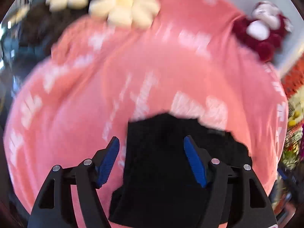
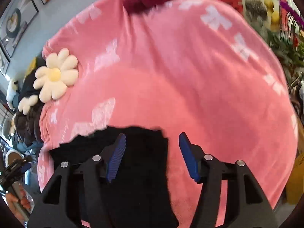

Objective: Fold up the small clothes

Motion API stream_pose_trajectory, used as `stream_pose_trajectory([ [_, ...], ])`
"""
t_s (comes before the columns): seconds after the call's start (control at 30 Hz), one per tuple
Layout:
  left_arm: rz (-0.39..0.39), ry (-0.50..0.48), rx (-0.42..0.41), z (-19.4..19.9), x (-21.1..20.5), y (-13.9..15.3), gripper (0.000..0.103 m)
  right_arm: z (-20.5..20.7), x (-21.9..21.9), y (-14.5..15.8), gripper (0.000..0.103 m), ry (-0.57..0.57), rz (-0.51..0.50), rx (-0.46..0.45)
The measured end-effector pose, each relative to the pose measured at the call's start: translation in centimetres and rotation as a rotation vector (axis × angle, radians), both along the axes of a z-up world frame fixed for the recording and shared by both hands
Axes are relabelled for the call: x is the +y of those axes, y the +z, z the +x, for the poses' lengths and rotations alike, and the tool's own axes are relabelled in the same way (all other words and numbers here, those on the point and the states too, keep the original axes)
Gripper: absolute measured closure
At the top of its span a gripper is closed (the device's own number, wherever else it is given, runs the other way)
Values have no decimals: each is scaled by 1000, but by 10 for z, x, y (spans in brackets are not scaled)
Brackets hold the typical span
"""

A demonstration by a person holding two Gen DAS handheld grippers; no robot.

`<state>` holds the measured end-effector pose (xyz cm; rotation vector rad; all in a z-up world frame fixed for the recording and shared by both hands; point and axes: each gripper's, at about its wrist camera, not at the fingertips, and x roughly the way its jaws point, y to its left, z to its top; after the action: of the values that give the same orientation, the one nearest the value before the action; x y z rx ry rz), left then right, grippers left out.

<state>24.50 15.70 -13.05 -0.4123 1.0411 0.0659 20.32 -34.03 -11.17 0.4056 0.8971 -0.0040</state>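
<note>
The left tongs (image 1: 151, 148) stood open, their two blue pads (image 1: 111, 159) well apart and pressing on nothing. One black garment (image 1: 163, 171) lay on the pink blanket (image 1: 79, 98) below them, showing in the gap between the pads and running out of the bottom of the left wrist view; whether either pad touched it could not be told. The right tongs (image 2: 152, 145) also stood open, with nothing gripped. In the right wrist view the garment (image 2: 136, 171) lay under the left pad (image 2: 116, 157) and across the gap, ending short of the right pad, which hung over bare blanket (image 2: 190, 85).

The garment's shape was hard to make out, since it read as a flat black mass with a ragged far edge, partly hidden by the tongs' arms. The left wrist view was blurred throughout.

Farther out, two cream flower cushions (image 2: 55, 76) lay at the blanket's edge, one large and one smaller (image 2: 27, 104). One dark red and white plush (image 1: 264, 32) sat at the far side, cut off at the top of the right wrist view. At that view's lower left edge a hand (image 2: 18, 203) showed, cut off.
</note>
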Motion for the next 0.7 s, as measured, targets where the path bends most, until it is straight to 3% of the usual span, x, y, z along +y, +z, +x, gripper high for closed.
stream_pose_trajectory([
  [0.03, -66, 15, 18, -4, 9, -12, 36, -8, 6, -6, 47, 39, -17, 3],
  [0.1, -116, 37, 6, -15, 18, -21, 36, -25, 10, -18, 47, 91, -70, 23],
  [0.23, -100, 23, 7, -20, 14, -33, 35, -29, 12, -47, 47, 120, -68, 92],
  [0.43, -113, 16, 75, 23, 2, -66, 35, 16, -1, -73, 47, 41, 6, 143],
  [0.53, -116, 36, 84, 42, 2, -81, 38, 37, 3, -87, 48, 53, -35, 182],
  [0.57, -117, 31, 70, 45, 3, -83, 45, 43, 5, -94, 70, 77, 3, 192],
  [0.6, -125, 21, 61, 47, 5, -85, 79, 44, 6, -96, 100, 85, 16, 200],
  [0.63, -137, 16, 59, 47, 7, -84, 99, 44, 8, -90, 101, 84, 14, 174],
  [0.7, -198, 34, -14, 39, 21, -70, 99, 35, 17, -56, 101, 113, 4, 47],
])
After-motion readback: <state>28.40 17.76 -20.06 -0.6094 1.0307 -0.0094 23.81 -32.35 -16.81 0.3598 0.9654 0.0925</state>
